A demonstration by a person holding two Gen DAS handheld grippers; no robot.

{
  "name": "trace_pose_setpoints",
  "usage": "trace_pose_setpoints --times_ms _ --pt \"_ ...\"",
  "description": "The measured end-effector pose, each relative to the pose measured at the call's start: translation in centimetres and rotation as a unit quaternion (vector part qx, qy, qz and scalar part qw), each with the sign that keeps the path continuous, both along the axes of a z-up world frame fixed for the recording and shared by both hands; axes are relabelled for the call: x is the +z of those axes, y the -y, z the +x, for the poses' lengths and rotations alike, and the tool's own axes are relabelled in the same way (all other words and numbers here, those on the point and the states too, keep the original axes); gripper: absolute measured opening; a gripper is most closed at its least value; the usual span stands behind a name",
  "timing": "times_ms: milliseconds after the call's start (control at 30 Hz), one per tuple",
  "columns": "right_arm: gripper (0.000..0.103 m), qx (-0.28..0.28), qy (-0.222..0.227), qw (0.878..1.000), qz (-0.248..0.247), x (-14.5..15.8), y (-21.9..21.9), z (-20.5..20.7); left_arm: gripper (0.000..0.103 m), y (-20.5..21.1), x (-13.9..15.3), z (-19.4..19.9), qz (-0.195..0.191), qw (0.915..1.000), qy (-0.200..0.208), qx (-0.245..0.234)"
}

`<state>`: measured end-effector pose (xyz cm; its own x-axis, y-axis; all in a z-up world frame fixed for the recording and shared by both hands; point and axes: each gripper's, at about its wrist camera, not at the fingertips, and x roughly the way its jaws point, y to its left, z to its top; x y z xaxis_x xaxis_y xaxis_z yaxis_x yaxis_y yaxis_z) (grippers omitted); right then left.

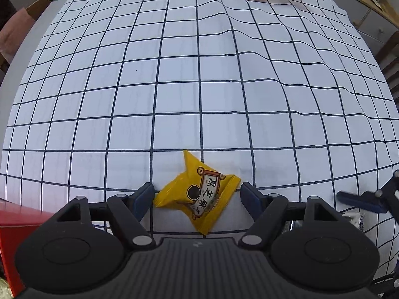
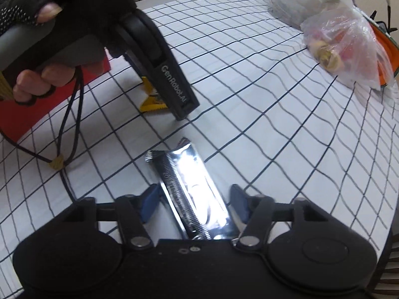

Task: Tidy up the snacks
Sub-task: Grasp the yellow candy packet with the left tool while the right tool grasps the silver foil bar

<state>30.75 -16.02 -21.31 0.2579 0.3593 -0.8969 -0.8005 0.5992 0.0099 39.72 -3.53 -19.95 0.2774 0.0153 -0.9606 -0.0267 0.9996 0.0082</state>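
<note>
A yellow snack packet (image 1: 199,194) with a black sesame picture lies on the checked tablecloth (image 1: 174,87). My left gripper (image 1: 198,195) stands open and pointing down over it, its blue pads (image 1: 143,196) just outside the packet's two ends. A shiny silver foil packet (image 2: 192,194) lies lengthwise between the fingers of my right gripper (image 2: 195,199), which is open, pads close to its long sides. In the right wrist view a gloved hand (image 2: 49,12) holds the left gripper (image 2: 162,62) above the yellow packet (image 2: 149,103). One right gripper finger (image 1: 359,200) shows at the left view's right edge.
A red box (image 1: 15,226) sits at the near left, also visible as the red box (image 2: 49,99) behind the hand. A clear plastic bag of snacks (image 2: 336,44) rests at the far side of the table. A black cable (image 2: 64,129) trails across the cloth. The table rim (image 2: 374,199) curves away on the right.
</note>
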Motion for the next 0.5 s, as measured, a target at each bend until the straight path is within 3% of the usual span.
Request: trace_pose_setpoints --times_ms 200,500 --pt "0.043 -0.017 -0.010 1.000 0.015 0.0 0.4 -0.5 0.063 1.6 -0.2 0.8 0.002 1.0000 0.004 -0.007" --pt "0.041 -0.105 -0.040 0.992 0.063 0.7 2.1 -1.8 0.038 3.9 0.7 -1.6 0.009 0.9998 0.019 -0.003"
